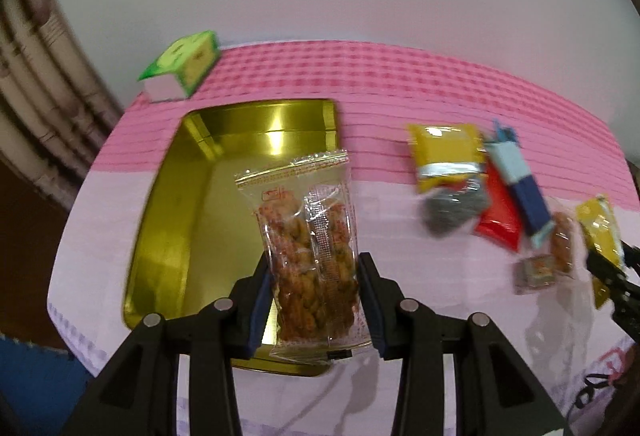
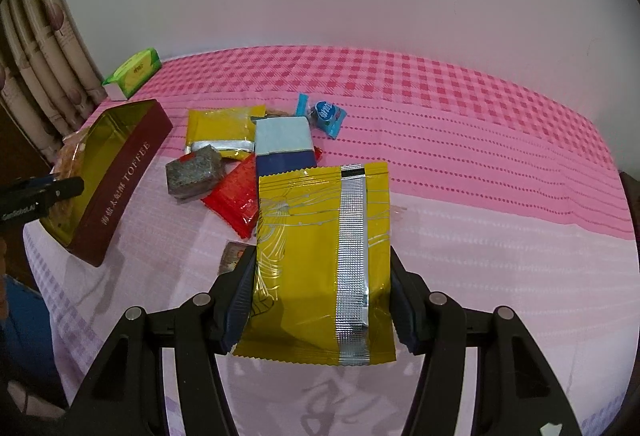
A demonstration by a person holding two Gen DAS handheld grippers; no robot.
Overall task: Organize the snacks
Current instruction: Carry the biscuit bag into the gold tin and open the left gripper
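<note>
Both claws are loaded. The left claw (image 1: 316,300) is clamped on a clear packet of fried twists (image 1: 310,256), held above the open gold tin (image 1: 168,236) on the pink-clothed tabletop (image 2: 480,139). The right claw (image 2: 322,300) is clamped on a yellow foil pouch (image 2: 320,256), well to the right of the tin, with the remaining loose snacks (image 2: 240,163) between. The step in hand looks like loading the tin. Next, the left claw should lower the packet inside the tin's walls and spread apart, then the pouch follows
</note>
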